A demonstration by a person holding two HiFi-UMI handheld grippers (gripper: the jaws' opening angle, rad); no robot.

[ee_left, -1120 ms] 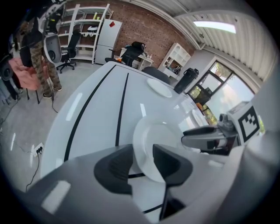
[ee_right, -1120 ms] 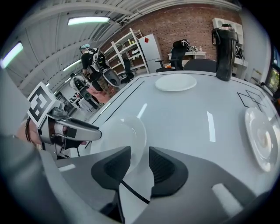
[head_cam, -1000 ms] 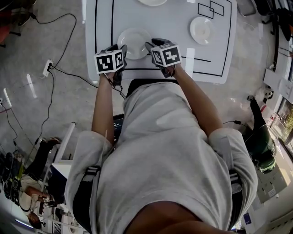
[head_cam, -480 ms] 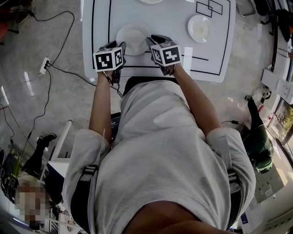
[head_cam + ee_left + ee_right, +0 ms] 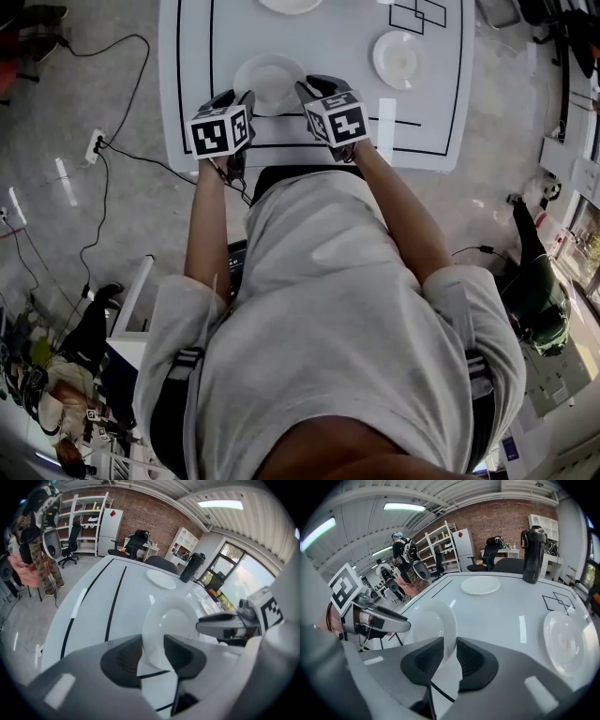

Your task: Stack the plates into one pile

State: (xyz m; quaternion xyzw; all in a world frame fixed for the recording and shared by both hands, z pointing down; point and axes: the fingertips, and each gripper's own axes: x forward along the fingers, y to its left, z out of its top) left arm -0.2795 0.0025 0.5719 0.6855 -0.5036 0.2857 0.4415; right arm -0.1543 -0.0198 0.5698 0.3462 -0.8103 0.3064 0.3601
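Observation:
A white plate is at the near edge of the white table, held from both sides. My left gripper is shut on the plate's left rim; in the left gripper view the plate stands tilted between the pads of the left gripper. My right gripper has just been closing its jaws on the right rim, and the plate sits between its pads. A second plate lies to the right and a third plate at the far edge.
Black lines mark the table top. A tall black bottle stands at the far side beyond the third plate. The second plate lies right of the right gripper. Cables and a power strip lie on the floor to the left.
Both grippers have risen slightly with the plate between them. They keep their places at its left and right rims.

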